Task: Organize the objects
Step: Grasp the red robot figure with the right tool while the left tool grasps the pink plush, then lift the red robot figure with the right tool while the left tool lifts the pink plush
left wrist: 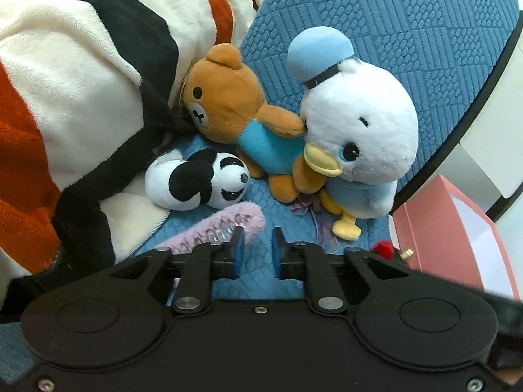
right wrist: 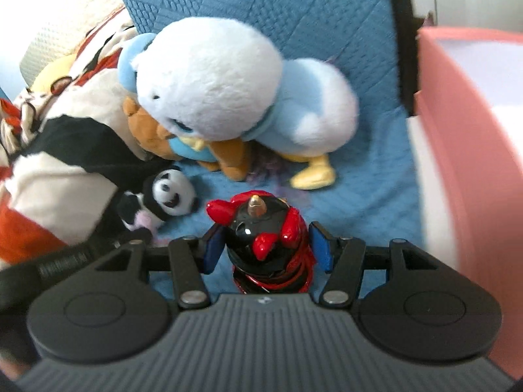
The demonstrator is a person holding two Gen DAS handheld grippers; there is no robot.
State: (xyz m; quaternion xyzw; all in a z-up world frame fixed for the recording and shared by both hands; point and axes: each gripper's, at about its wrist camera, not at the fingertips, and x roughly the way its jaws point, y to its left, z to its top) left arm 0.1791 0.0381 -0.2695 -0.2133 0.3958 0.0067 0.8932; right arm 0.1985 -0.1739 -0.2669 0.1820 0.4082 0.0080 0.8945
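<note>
Left wrist cam: the left gripper (left wrist: 256, 248) hangs low over the blue seat cushion (left wrist: 408, 32), its blue pads (left wrist: 238, 251) a bit apart w/ nothing between them. Just by its left pad lies a fuzzy purple comb-like thing (left wrist: 228, 225), touching or not, can't tell. Past that sits a small panda plush (left wrist: 199, 181), then a brown bear plush (left wrist: 235, 107) leaning on a big white duck plush (left wrist: 356, 130) w/ a blue hat. A striped blanket (left wrist: 81, 98) piles up on the left, right next to the panda and bear. A pink box (left wrist: 457, 228) stands at the right edge.

Right wrist cam: the right gripper (right wrist: 264, 248) is spread wide around a red & black figurine (right wrist: 264, 238) that stands on the cushion between the pads; pads look apart from it, so no squeeze. The duck and bear crowd the space just ahead, the panda sits front-left, and the pink box walls off the right side.
</note>
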